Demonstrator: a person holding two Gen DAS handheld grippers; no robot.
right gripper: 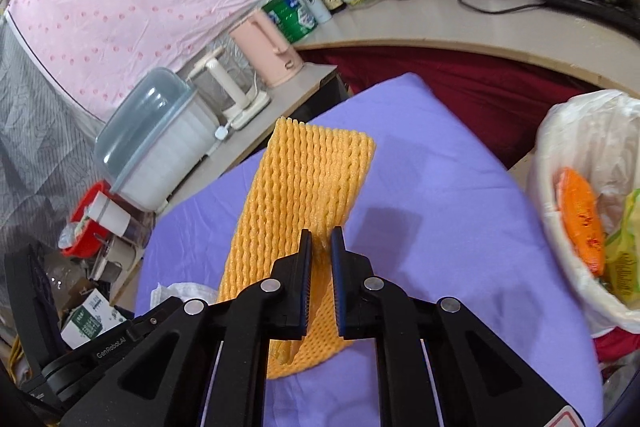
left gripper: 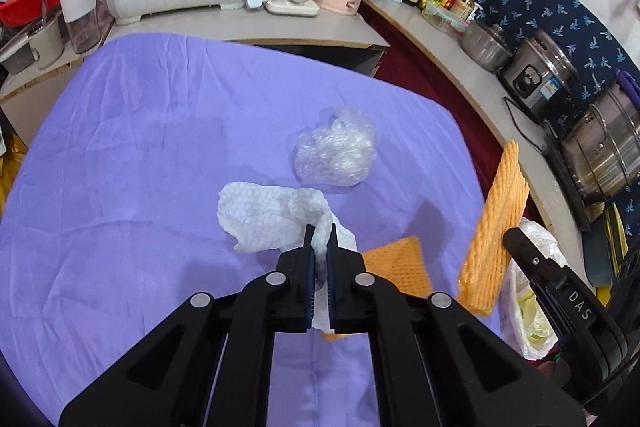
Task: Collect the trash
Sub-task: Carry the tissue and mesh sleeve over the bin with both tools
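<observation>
**Both grippers loaded; bin lies to the right**

Left wrist view. Left gripper (left gripper: 320,239): jaws clamped on a twisted corner of a white paper towel (left gripper: 264,219), the rest of the sheet trailing up and to the left onto the purple cloth (left gripper: 140,147). Wad of clear bubble wrap (left gripper: 336,151): loose on the cloth, above the jaws and slightly right, apart from the towel. Second orange piece (left gripper: 396,263): flat on the cloth just right of the jaws. Bag-lined bin (left gripper: 532,291): lower right of frame, past the cloth's edge.

Right wrist view. Right gripper (right gripper: 321,239): jaws closed on an orange foam net (right gripper: 308,195), held off the cloth, its long axis running away from the jaws toward upper centre. Bin (right gripper: 576,147): right edge of frame, already holding orange and yellow scraps.

Judgement: the right hand is the nearer to the bin; its drop calls for a swing rightward.
</observation>
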